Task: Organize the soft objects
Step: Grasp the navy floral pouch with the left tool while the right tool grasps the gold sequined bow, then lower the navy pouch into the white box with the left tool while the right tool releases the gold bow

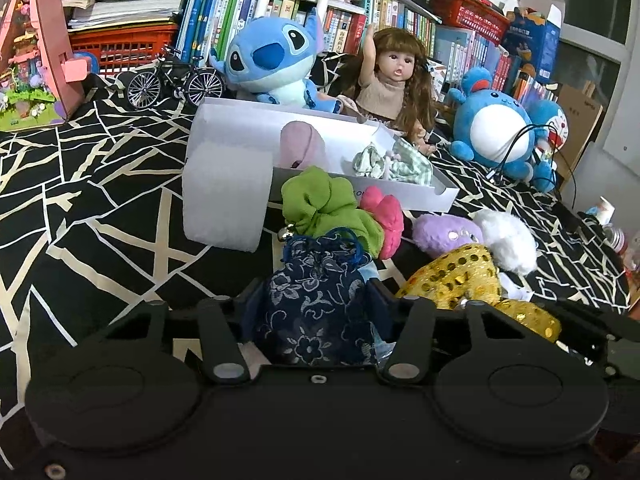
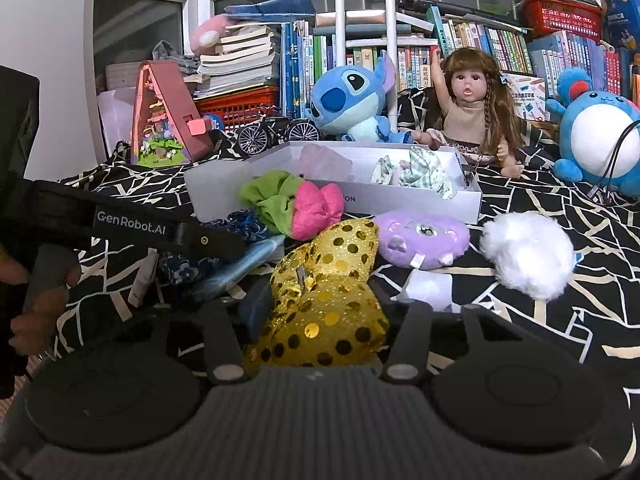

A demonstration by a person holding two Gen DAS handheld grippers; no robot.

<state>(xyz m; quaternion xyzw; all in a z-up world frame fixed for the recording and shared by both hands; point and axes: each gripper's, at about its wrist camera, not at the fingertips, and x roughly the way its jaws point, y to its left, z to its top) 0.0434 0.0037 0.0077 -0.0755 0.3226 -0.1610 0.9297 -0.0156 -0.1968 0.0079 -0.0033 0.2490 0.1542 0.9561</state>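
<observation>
While fingers [image 1: 256, 300] flank it, navy pouch [image 1: 316, 312] sits between.

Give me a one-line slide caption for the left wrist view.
Left gripper clamps a navy floral pouch before the white box.

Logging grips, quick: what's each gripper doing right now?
Left gripper: closed on the navy floral pouch.
Right gripper: closed on the gold sequin bow.

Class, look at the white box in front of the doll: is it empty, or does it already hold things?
Not empty. The white box is open-topped and holds a pale pink item and a crumpled green-and-white cloth.
</observation>
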